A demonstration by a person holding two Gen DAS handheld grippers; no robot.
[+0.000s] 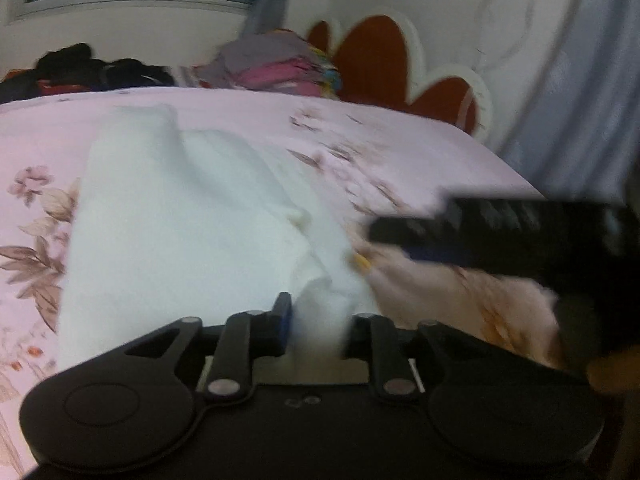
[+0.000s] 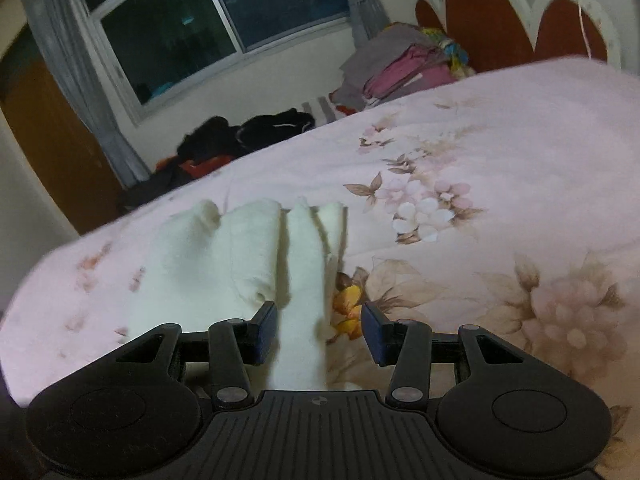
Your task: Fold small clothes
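Now the left gripper (image 1: 316, 320) pinches the white cloth (image 1: 180, 232); the right gripper (image 2: 319, 330) is spread around its near strip, running away across the bed (image 2: 500, 128).

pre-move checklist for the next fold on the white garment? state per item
1. Left gripper shut on the white garment: ok, fabric is pinched between its fingers.
2. Right gripper gripping: not ok, fingers apart, a strip of fabric lies loose between them.
3. Garment flat on the floral bedspread: not ok, bunched into ridges.
4. Grippers apart from each other: ok in the left wrist view, though blurred.
5. Folded clothes pile away from the work area: ok.
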